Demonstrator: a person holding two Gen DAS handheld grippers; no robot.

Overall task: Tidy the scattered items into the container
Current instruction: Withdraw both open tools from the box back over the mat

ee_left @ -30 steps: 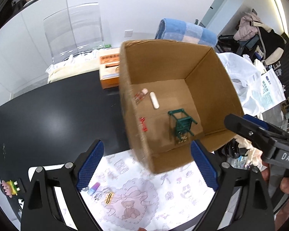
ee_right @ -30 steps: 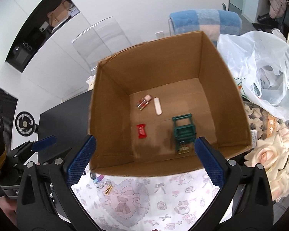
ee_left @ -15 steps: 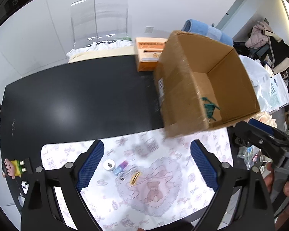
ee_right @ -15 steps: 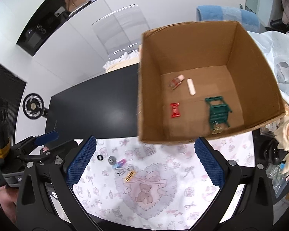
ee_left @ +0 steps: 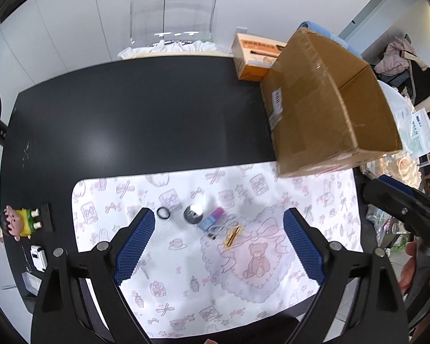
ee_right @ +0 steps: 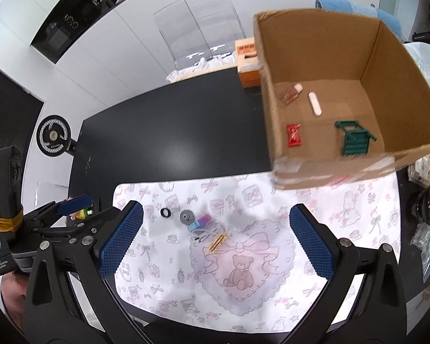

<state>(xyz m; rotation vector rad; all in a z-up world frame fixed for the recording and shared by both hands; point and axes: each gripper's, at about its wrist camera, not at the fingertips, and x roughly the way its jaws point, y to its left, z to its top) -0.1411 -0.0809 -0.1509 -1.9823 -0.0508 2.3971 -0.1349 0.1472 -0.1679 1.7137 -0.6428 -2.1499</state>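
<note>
Both grippers, left gripper [ee_left: 219, 242] and right gripper [ee_right: 216, 239], gape wide, holding nothing. Corrugated cardboard box [ee_right: 344, 91] sits upper right. Black ring [ee_left: 163, 212], round metal disc [ee_left: 193, 213], gold clip [ee_left: 232, 236] lie mid-frame on the printed cloth [ee_left: 186, 286].

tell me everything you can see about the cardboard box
The cardboard box is plain brown, open-topped with no flaps showing, and has clear tape and a small white barcode label on one outer wall. It sits at the far right of the black table, its near corner overlapping the printed cloth. An orange box stands right behind it. Inside lie a red wrapper, a white stick, a small pink-capped bottle and a green toy chair on its side.
</note>
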